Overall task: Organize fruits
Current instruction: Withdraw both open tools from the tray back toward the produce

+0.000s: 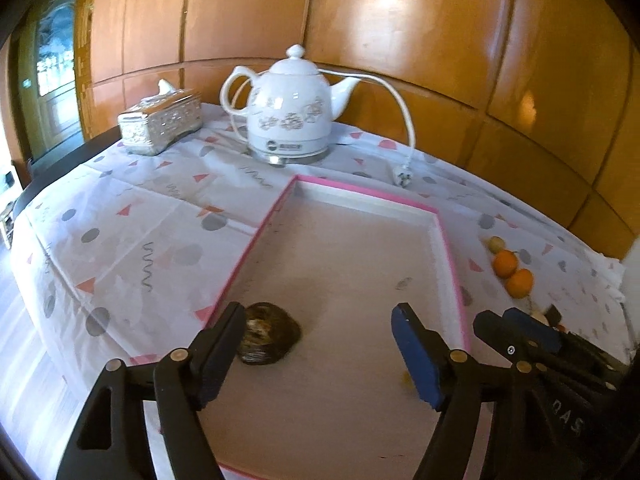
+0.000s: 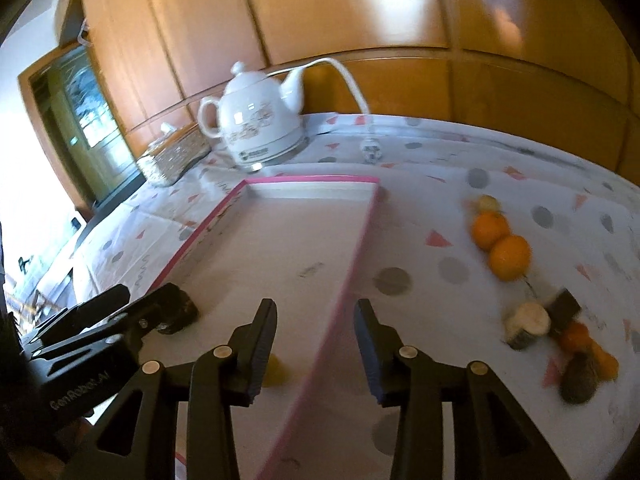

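The left gripper, marked "GenRobot.AI", is gaping empty beside a dark fruit lying in the pink-rimmed tray. The right gripper is standing parted, straddling the rim, oranges sitting rightward.

A white kettle stands beside a tissue box on the patterned tablecloth.

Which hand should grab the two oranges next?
The right hand-held gripper, probably. The two oranges lie on the tablecloth outside the pink tray, on its side. The left hand-held gripper hangs open over the tray, beside a dark fruit.
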Motion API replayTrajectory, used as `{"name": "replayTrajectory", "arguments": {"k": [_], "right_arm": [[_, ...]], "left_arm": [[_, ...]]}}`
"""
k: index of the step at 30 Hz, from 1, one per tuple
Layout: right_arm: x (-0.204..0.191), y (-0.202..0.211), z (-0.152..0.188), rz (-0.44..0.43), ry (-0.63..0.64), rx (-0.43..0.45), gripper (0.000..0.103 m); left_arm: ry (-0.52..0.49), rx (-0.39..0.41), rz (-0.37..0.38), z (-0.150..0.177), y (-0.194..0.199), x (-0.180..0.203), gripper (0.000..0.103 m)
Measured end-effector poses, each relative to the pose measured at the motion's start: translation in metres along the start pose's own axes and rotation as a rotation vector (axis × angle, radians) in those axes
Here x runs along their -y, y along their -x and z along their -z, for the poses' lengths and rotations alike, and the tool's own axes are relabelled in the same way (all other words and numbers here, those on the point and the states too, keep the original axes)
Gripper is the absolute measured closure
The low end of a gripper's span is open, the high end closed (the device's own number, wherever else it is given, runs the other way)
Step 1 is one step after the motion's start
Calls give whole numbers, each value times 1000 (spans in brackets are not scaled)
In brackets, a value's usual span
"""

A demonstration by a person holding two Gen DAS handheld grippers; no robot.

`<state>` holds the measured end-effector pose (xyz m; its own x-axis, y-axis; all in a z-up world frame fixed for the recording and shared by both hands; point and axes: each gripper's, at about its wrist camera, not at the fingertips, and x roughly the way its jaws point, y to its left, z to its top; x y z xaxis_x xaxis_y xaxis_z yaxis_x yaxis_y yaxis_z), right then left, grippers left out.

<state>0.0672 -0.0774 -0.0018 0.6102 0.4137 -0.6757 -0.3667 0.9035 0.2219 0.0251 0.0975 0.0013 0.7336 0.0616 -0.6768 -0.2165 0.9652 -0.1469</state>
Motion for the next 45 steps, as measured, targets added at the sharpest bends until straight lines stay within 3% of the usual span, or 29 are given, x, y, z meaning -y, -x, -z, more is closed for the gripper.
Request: {"name": "replayTrajectory", "arguments": {"k": [10, 24, 39, 45], "right_arm": [[63, 35, 22, 87, -132, 21, 63], [173, 84, 59, 300, -306, 27, 63], [201, 77, 68, 340, -314, 6, 63], [209, 65, 65, 320, -254, -27, 63]], "left_arm": [[-97, -10, 84, 10, 9, 40, 27], [-243, -65, 206, 29, 11, 95, 27], [-330, -129, 254, 48, -2, 128, 27], [-347, -142, 266, 51, -8, 136, 26]]}}
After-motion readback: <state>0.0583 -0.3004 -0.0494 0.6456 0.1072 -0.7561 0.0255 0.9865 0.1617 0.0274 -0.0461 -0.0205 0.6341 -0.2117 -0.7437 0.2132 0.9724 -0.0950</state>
